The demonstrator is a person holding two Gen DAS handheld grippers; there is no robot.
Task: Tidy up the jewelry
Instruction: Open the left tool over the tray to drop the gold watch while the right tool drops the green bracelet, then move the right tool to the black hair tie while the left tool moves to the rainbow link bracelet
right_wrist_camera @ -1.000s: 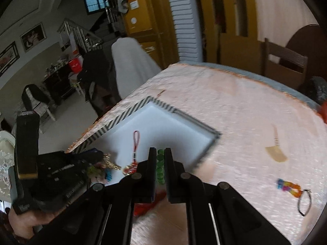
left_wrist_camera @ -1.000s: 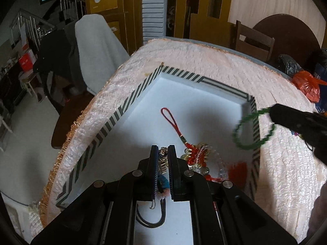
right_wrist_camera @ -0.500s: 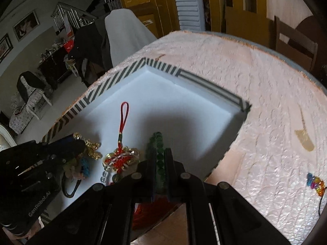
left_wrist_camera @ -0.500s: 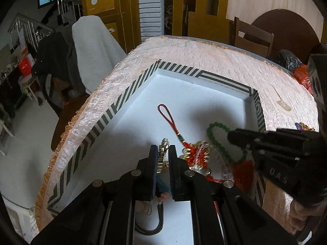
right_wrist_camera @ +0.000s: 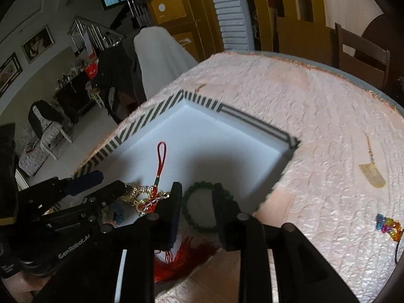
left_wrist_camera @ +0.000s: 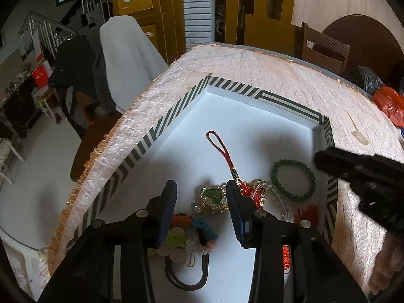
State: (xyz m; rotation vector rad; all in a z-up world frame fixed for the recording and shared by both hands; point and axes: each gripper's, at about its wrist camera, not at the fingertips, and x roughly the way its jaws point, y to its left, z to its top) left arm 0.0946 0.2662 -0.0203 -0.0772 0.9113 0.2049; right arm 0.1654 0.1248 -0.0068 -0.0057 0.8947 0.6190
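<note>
- Pink quilted tablecloth [right_wrist_camera: 315,131] covers a round table in a cluttered living room; a striped-rim white box [left_wrist_camera: 277,101] sits on it as the collecting tray.
- Left gripper [left_wrist_camera: 199,199]: jaws spread wide, holding nothing. Gold watch with green face [left_wrist_camera: 213,198] lies on the box floor directly between the fingertips, free of both pads. Judged: just set down there, grouped with the other pieces.
- Right gripper [right_wrist_camera: 198,203]: jaws parted, empty. Green bead bracelet [right_wrist_camera: 202,212] lies flat in the box between its fingers, near the right wall; no contact that I can make out.
- Red knot charm with tassel [left_wrist_camera: 237,174] stretches across the box middle, loop end pointing to the far corner, tassel trailing over the near edge in the right wrist view.
- Colourful hair ties and a dark elastic loop [left_wrist_camera: 186,240] lie nearest the left gripper's base.
- Items cluster at the near end of the box, probably because that is the easiest reach; the far half is bare.
- Still outside: a multicoloured bead piece [right_wrist_camera: 387,228] on the cloth, well apart to the right. Judged the likely next pick for the right gripper; it is small, so a low, careful pinch.
</note>
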